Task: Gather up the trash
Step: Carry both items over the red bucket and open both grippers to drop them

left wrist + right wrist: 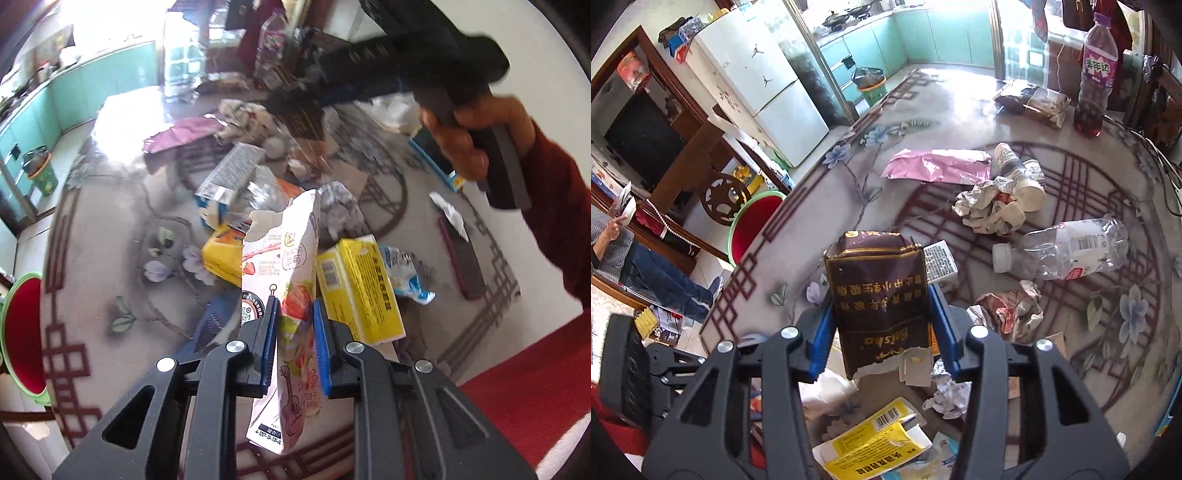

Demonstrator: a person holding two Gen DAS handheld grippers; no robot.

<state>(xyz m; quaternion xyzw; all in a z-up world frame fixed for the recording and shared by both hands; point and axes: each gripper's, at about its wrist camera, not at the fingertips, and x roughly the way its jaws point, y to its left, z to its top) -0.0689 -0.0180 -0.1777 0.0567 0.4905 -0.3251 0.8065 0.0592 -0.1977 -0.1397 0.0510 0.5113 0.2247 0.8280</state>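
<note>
My left gripper point(294, 325) clamps a strawberry snack box point(291, 280); yellow box point(356, 288) at 3 o'clock. My right gripper point(882, 325) clamps a brown cigarette pack point(881, 291).

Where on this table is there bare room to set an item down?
Bare tabletop lies along the edge toward the red basin, left of the pink wrapper. The centre is crowded: crumpled paper, clear bottle, yellow box.
</note>
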